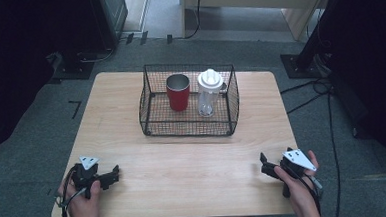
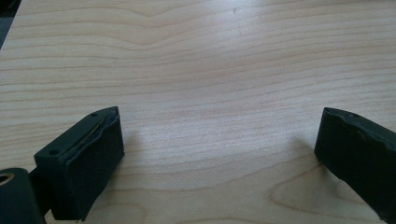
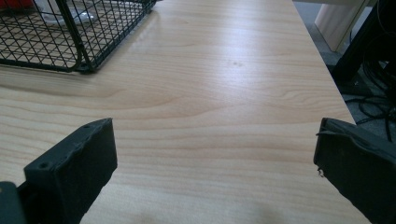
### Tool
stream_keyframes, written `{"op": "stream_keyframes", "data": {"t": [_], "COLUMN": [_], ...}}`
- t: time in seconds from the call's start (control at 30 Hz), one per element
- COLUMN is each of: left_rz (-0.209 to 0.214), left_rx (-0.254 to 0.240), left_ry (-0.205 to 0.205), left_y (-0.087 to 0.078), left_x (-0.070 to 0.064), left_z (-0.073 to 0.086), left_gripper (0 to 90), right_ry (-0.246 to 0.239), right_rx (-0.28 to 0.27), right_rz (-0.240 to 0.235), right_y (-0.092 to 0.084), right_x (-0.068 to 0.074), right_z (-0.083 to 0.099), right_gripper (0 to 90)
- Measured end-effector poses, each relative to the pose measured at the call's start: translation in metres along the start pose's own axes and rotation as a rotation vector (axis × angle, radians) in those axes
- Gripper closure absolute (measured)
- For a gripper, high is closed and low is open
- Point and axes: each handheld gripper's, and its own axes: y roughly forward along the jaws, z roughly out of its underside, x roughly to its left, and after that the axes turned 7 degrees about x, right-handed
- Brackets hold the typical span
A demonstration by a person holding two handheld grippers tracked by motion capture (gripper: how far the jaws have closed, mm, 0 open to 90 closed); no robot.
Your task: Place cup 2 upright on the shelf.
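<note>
Wooden surface (image 1: 184, 164) carries a black wire basket (image 1: 150, 98) near its far middle. At the near left corner, the left gripper (image 1: 115, 173) rests in a hand, its jaws wide apart with nothing between them. Inside the basket a red cup (image 1: 178, 91) stands upright on the left, and a clear bottle (image 1: 209, 92) with a white lid just beside it. At the near right, the right gripper (image 1: 264, 164) is also wide open and empty.

We see black wire basket (image 1: 151, 110) mid-table; inside, red cup (image 1: 178, 91) upright, touching clear white-lidded bottle (image 1: 208, 91) on its right.
</note>
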Motion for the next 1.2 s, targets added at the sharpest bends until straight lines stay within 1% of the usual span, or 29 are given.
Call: {"op": "stream_keyframes", "data": {"t": [0.03, 0.1, 0.17, 0.2, 0.23, 0.27, 0.3, 0.33, 0.43, 0.5, 0.53, 0.57, 0.6, 0.67, 1.2], "left_rz": [0.0, 0.0, 0.0, 0.0, 0.0, 0.0, 0.001, 0.001, 0.001, 0.0, 0.001, 0.001, 0.002, 0.003, 0.004], "left_rx": [0.0, 0.0, 0.0, 0.0, 0.0, 0.0, 0.0, 0.0, 0.0, 0.001, 0.001, 0.002, 0.002, 0.002, 0.002], "left_ry": [0.0, 0.0, 0.0, 0.0, 0.0, 0.0, 0.0, 0.001, 0.001, 0.002, 0.004, 0.006, 0.007, 0.009, 0.009], "left_y": [0.0, 0.0, 0.0, 0.0, 0.0, 0.0, 0.0, 0.0, 0.0, 0.0, 0.0, 0.0, 0.0, 0.0, 0.0], "left_x": [0.0, 0.0, 0.0, 0.0, 0.0, 0.0, 0.0, 0.0, 0.0, 0.0, 0.0, -0.001, -0.001, -0.002, -0.002], "left_z": [0.0, 0.0, 0.0, 0.0, 0.0, 0.0, 0.0, 0.0, 0.0, 0.0, 0.0, 0.0, 0.0, 0.0, 0.0], "left_gripper": [1.9, 1.9, 1.9, 1.9, 1.9, 1.8, 1.9, 1.9, 1.9, 1.9, 1.9, 1.9, 1.9, 1.9, 1.9], "right_ry": [-0.002, -0.008, -0.013, -0.017, -0.021, -0.031, -0.035, -0.042, -0.057, -0.094, -0.093, -0.079, -0.048, -0.043, -0.037], "right_rx": [-0.001, 0.02, 0.039, 0.066, 0.101, 0.148, 0.174, 0.194, 0.216, 0.272, 0.275, 0.285, 0.302, 0.302, 0.303], "right_rz": [0.006, 0.013, 0.007, -0.003, -0.011, -0.016, -0.018, -0.019, -0.018, -0.02, -0.03, -0.05, -0.074, -0.064, -0.06], "right_y": [-0.001, -0.002, -0.003, -0.003, -0.003, -0.002, -0.001, -0.001, -0.002, 0.0, 0.0, 0.0, 0.001, 0.001, 0.001], "right_x": [-0.001, -0.004, -0.007, -0.008, -0.01, -0.012, -0.012, -0.013, -0.014, -0.014, -0.014, -0.016, -0.018, -0.018, -0.018], "right_z": [0.001, 0.002, 0.003, 0.003, 0.004, 0.004, 0.005, 0.005, 0.007, 0.008, 0.008, 0.008, 0.008, 0.008, 0.008], "right_gripper": [0.0, 0.0, 0.0, 0.1, 0.1, 0.1, 0.1, 0.1, 0.1, 0.0, 0.0, 0.0, 0.0, 0.0, 0.0]}}
